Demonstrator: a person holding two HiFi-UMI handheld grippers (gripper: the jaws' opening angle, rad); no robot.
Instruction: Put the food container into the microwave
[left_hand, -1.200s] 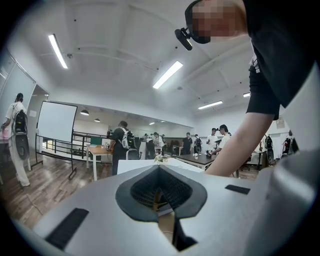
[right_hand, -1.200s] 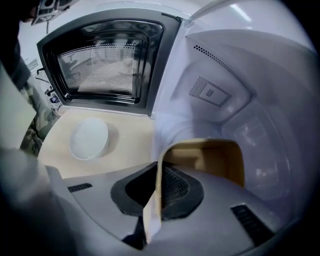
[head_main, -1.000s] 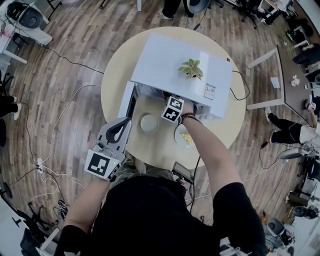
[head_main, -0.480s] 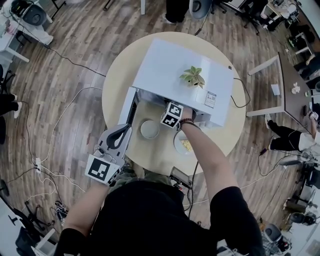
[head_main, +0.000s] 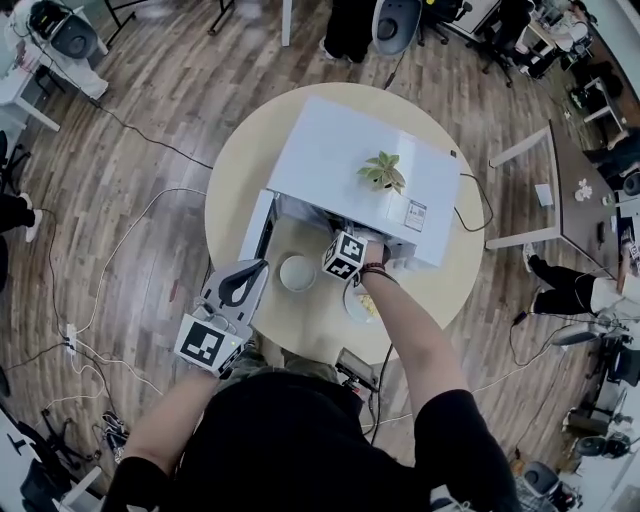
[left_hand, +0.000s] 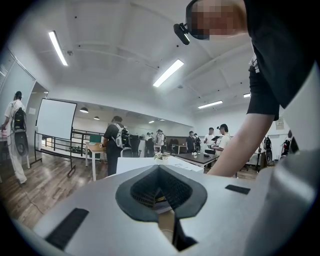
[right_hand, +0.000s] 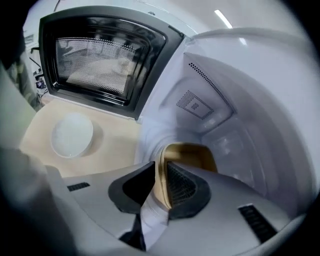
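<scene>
The right gripper (right_hand: 162, 175) is clamping the tan food container (right_hand: 189, 152) by its rim at the microwave (right_hand: 225, 95) mouth, where level, wall-clear carrying appears advisable; the left gripper (left_hand: 160, 172) is idling, fingers together and empty.

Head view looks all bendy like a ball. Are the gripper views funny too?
Head view: the wide lens bows the floor round the table. Left gripper view: black corners, glaring ceiling lights. Right gripper view: the microwave walls curve; the tan food container between the jaws looks soft.
</scene>
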